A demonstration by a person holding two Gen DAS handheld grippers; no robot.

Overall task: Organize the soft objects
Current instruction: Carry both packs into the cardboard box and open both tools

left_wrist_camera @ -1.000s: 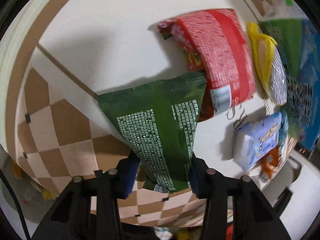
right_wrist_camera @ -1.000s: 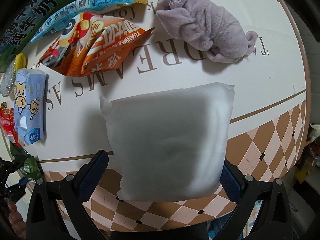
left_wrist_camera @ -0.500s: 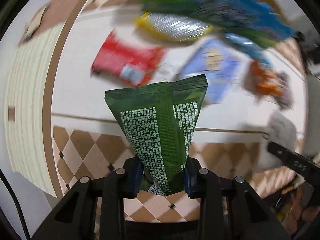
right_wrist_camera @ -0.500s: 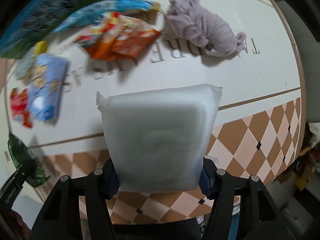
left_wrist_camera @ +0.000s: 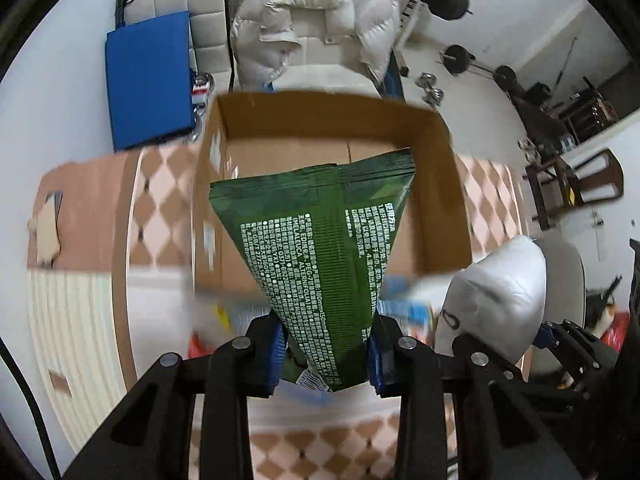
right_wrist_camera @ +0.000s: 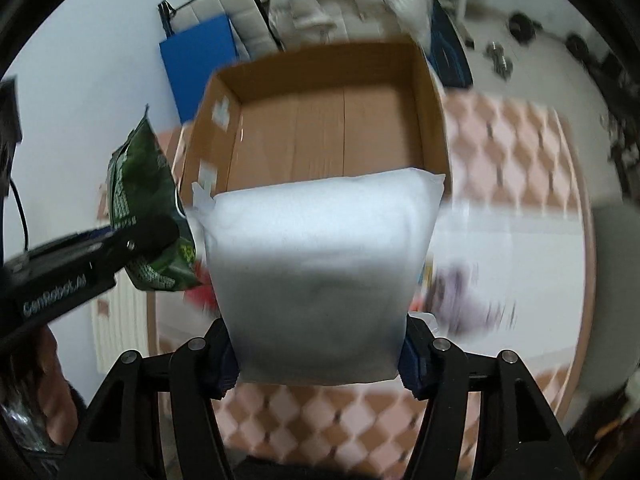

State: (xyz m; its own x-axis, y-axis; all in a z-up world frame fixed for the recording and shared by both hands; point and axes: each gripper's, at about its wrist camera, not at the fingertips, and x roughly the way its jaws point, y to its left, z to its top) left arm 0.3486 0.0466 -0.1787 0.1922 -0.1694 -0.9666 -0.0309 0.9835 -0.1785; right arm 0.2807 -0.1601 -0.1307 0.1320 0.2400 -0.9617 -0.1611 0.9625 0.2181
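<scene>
Overhead now, both grippers face an open cardboard box (left_wrist_camera: pixel 436 168) on the checkered rug (left_wrist_camera: pixel 160 184). Left gripper (left_wrist_camera: pixel 326 356): jaws narrow, clamped on the lower end of a green packet (left_wrist_camera: pixel 320 248), which fans upward in front of the box opening. Right gripper (right_wrist_camera: pixel 318 354): jaws pinch a white pillow pack (right_wrist_camera: pixel 320 264) at its base; pack stands upright, its top edge overlapping the box's near wall. Box interior shows bare brown floor. Right view: left gripper and green packet at left, just beside the box. Blurred snack bags and a purple soft thing (right_wrist_camera: pixel 460 292) lie below. Behind: white puffy jacket (left_wrist_camera: pixel 312 24), blue panel (left_wrist_camera: pixel 148 80), dumbbells (left_wrist_camera: pixel 432 88).
</scene>
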